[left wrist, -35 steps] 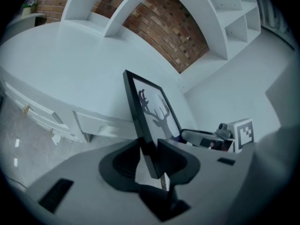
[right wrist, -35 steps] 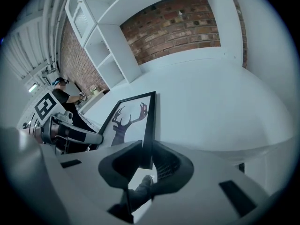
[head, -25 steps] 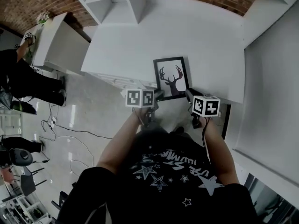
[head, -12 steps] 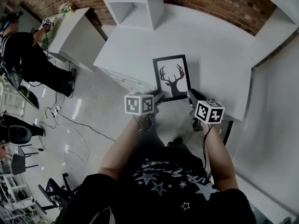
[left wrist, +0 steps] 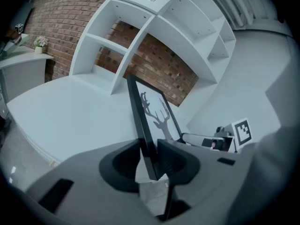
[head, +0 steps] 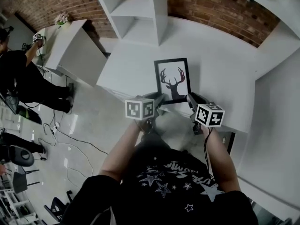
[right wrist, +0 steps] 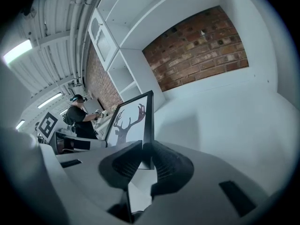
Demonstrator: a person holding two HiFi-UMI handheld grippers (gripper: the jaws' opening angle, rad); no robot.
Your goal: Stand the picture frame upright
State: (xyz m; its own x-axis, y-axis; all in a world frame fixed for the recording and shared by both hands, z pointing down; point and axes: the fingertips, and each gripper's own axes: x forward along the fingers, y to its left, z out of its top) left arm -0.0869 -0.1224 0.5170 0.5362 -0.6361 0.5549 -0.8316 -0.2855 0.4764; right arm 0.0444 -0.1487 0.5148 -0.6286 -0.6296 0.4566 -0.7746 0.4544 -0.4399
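Since the earlier head view: the view has swung, so the white shelf unit point(head: 140, 13) and brick wall point(head: 220, 13) now fill more of the top. Both grippers and the picture frame point(head: 172, 80) keep nearly the same relation to one another as before. No change seen in either grip.

Picture frame: black border, white ground, dark stag-head silhouette. It sits over the near part of the white desk point(head: 225, 74), close to the desk's front edge, picture side facing the person.

Left gripper point(head: 157, 100): at the frame's near left corner. In the left gripper view the jaws point(left wrist: 150, 158) are clamped on the frame's black side bar point(left wrist: 140, 121), which rises steeply up out of the gap. The right gripper's marker cube shows beyond the frame.

Right gripper point(head: 191, 100): at the frame's near right corner. In the right gripper view the jaws point(right wrist: 143, 156) are closed on the frame's other side bar point(right wrist: 148, 125), narrow gap, pads against the bar on both sides.

Attitude of frame: from both gripper views it stands tilted well up off the desk, top edge seen against the shelves. Cannot tell whether the lower edge touches the desk.

Background: a person in dark clothing point(head: 23, 78) stands at a separate white counter point(head: 65, 46) on the left, well apart from the desk.
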